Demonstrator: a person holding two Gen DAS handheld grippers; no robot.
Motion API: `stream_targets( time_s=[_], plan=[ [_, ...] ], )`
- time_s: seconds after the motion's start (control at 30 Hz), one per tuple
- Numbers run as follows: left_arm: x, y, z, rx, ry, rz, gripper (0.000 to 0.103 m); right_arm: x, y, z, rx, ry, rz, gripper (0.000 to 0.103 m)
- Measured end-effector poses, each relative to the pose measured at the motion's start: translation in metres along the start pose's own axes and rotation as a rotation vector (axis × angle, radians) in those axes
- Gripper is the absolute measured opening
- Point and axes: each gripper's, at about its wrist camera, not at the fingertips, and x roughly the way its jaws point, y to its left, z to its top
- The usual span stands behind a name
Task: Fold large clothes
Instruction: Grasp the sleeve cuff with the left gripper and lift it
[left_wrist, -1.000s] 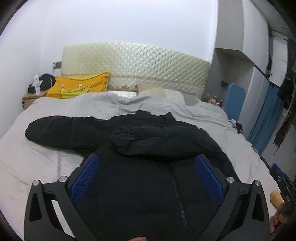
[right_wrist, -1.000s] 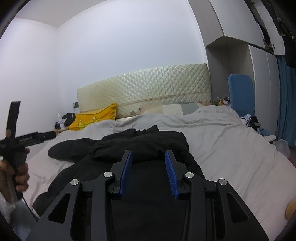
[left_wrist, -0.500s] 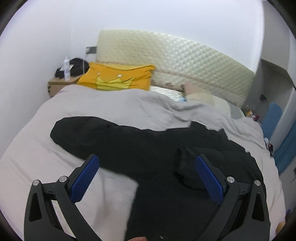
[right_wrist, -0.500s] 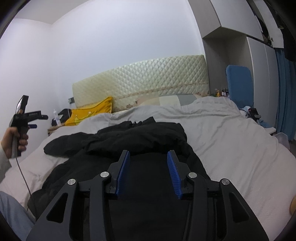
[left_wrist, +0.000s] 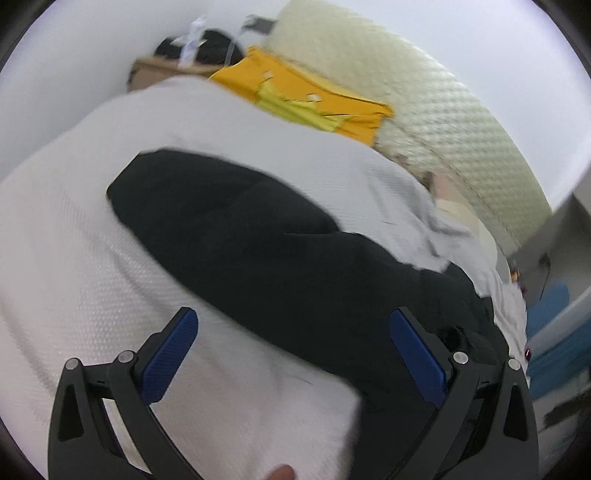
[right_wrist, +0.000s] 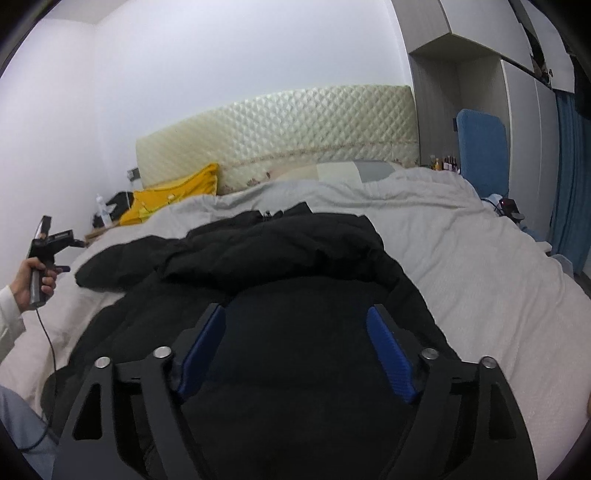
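At the far left, the left gripper (left_wrist: 293, 341) hung with its tongs spread wide and empty above the outstretched sleeve (left_wrist: 221, 218) of the black jacket (right_wrist: 295, 280), probably lined up to take that sleeve for folding. The jacket lay spread on the grey bedspread (right_wrist: 461, 258), its other sleeve apparently folded across the chest. To the right, the right gripper (right_wrist: 295, 341) hovered over the body, moderately open, holding nothing. The jacket's near hem was hidden behind the tongs, and the left view was blurred.
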Motion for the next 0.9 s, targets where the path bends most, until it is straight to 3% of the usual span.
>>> stream_targets(
  time_s=[0.2, 0.33, 0.5, 0.6, 0.7, 0.87, 0.9],
  plan=[
    [0.042, 0.067, 0.013, -0.153, 0.019, -0.037, 0.103, 0.021, 0.007, 0.0, 0.042, 0.038, -0.026, 0.086],
    [0.072, 0.103, 0.018, -0.285, 0.019, -0.118, 0.102, 0.033, 0.011, 0.0, 0.066, 0.062, -0.045, 0.087],
    [0.092, 0.124, 0.024, -0.412, -0.053, -0.19, 0.095, 0.048, 0.018, -0.001, 0.075, 0.088, -0.077, 0.087],
    [0.104, 0.122, 0.028, -0.431, -0.078, -0.198, 0.088, 0.055, 0.023, -0.001, 0.066, 0.096, -0.093, 0.087],
    [0.112, 0.116, 0.032, -0.428, -0.092, -0.185, 0.069, 0.061, 0.025, -0.001, 0.058, 0.102, -0.099, 0.087],
    [0.11, 0.111, 0.044, -0.392, -0.11, -0.187, 0.022, 0.063, 0.027, -0.001, 0.058, 0.109, -0.097, 0.087],
    [0.106, 0.108, 0.047, -0.373, -0.117, -0.173, 0.019, 0.062, 0.027, -0.001, 0.058, 0.108, -0.094, 0.087]
  ],
)
